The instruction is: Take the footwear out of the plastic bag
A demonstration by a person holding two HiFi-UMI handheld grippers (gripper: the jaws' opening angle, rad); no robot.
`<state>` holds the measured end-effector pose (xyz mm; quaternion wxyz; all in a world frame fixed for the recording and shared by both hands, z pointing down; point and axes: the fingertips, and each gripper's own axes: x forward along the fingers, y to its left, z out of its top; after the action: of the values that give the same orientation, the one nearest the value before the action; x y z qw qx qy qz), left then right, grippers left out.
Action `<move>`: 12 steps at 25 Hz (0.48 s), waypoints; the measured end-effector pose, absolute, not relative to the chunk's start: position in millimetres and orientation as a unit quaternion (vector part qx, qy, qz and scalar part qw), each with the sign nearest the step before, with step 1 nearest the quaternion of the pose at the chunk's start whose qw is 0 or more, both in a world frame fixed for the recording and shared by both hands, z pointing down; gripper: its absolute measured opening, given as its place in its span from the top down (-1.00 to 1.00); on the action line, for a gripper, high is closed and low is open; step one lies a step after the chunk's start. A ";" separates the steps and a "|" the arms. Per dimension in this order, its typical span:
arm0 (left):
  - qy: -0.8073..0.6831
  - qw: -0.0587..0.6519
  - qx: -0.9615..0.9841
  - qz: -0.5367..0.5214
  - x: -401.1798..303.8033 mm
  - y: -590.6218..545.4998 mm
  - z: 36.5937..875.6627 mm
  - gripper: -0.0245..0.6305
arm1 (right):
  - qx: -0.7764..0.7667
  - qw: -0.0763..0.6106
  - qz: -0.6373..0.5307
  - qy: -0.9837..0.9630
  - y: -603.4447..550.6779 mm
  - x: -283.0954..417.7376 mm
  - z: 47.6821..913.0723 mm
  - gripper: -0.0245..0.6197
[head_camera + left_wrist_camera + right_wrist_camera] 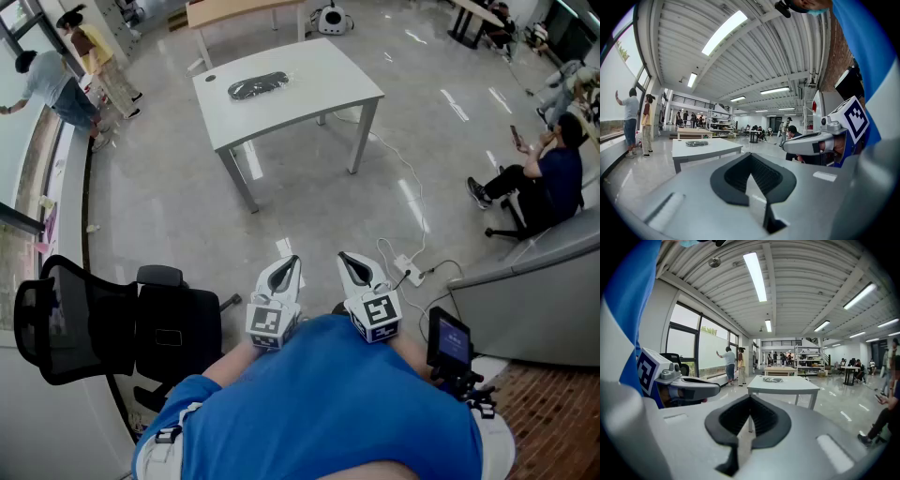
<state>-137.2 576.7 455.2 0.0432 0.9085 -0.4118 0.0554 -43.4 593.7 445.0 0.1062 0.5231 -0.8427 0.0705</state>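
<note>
Both grippers were held close in front of the person's blue shirt (pixel 328 403), side by side, tips pointing fwd. The left gripper (pixel 291 262) had its jaws pressed together w/ nothing btwn them. The right gripper (pixel 345 258) was the same: jaws fully together, empty.

The plastic bag (pixel 258 86) w/ dark footwear inside lay flat on the white table (pixel 309 108), toward its far-left part as seen in head view. Bag was well apart from both grippers, w/ open floor btwn person and table. In both gripper views the table & bag showed small, straight ahead beyond the jaw tips.

A black office chair (pixel 122 328) stood nr the person's left side. A power strip (pixel 410 272) w/ a white cable lay on the floor just ahead of the right gripper. A small screen on a mount (pixel 448 339) sat by the person's right side. At far right a seated person (pixel 548 173) in dark clothes held a phone. Two people (pixel 56 80) stood by the window at far left.
</note>
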 end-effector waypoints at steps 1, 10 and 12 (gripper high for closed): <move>-0.416 0.047 0.907 0.055 -140.1 579.9 456.3 0.91 | 0.522 0.110 0.068 -0.843 596.8 -44.1 449.9 0.91; -0.435 0.056 0.897 0.052 -151.8 566.0 459.1 0.91 | 0.508 0.115 0.055 -0.852 579.2 -52.4 457.3 0.91; -0.441 0.051 0.894 0.058 -152.8 555.3 462.5 0.91 | 0.504 0.114 0.055 -0.854 566.9 -51.4 458.8 0.91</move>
<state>-152.8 555.3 462.5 0.0513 0.8942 -0.4409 0.0580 -51.4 566.9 458.8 0.1135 0.5040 -0.8544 0.0551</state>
